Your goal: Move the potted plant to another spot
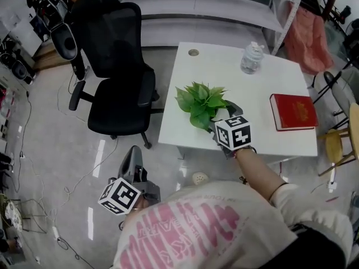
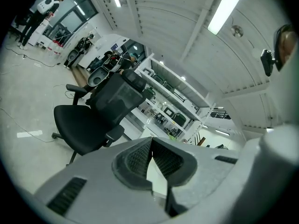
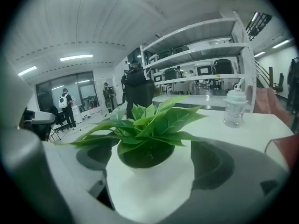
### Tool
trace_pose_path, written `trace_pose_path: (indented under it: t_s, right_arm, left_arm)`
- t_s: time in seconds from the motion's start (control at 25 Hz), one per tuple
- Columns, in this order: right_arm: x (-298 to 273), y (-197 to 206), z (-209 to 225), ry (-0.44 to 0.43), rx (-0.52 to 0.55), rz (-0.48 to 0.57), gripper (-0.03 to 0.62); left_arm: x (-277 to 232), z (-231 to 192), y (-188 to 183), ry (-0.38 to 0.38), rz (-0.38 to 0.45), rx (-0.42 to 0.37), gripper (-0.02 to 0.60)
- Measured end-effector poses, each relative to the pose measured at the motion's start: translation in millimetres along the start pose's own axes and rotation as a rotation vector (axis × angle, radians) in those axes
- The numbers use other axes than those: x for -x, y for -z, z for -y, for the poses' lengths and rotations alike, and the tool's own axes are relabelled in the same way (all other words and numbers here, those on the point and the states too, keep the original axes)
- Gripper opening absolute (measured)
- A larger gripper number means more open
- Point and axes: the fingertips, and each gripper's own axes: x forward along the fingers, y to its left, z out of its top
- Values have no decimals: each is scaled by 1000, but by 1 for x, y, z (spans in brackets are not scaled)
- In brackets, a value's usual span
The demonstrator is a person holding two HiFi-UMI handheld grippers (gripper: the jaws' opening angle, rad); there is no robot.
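On the table's (image 1: 252, 91) near-left corner, we've got the plant (image 1: 201, 102) standing upright in its white pot (image 3: 152, 176). Our right gripper (image 1: 217, 116) sits low and level, jaws spread wide either side of the pot. The pads are close, but as far as we can see they're not pressing yet, so nothing is held. We reckon that low line is meant to duck under the leaves and take the pot wall. Our left gripper (image 1: 133, 153) hangs down by the chair (image 1: 115, 83), jaws closed on nothing, well out of the way. There's bare tabletop between the bottle (image 1: 252, 58) and the book (image 1: 293, 111), which looks like room for a new spot.
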Motion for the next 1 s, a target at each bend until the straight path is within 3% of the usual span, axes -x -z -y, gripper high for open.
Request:
trace_pose_path:
  t_s: [0.48, 1.0]
  right_arm:
    - [52, 21, -13, 101, -109, 12, 526]
    - [130, 73, -60, 126, -237, 51, 525]
  left_arm:
    - [44, 8, 1, 84, -4, -7, 3]
    - [107, 15, 25, 163, -64, -24, 3]
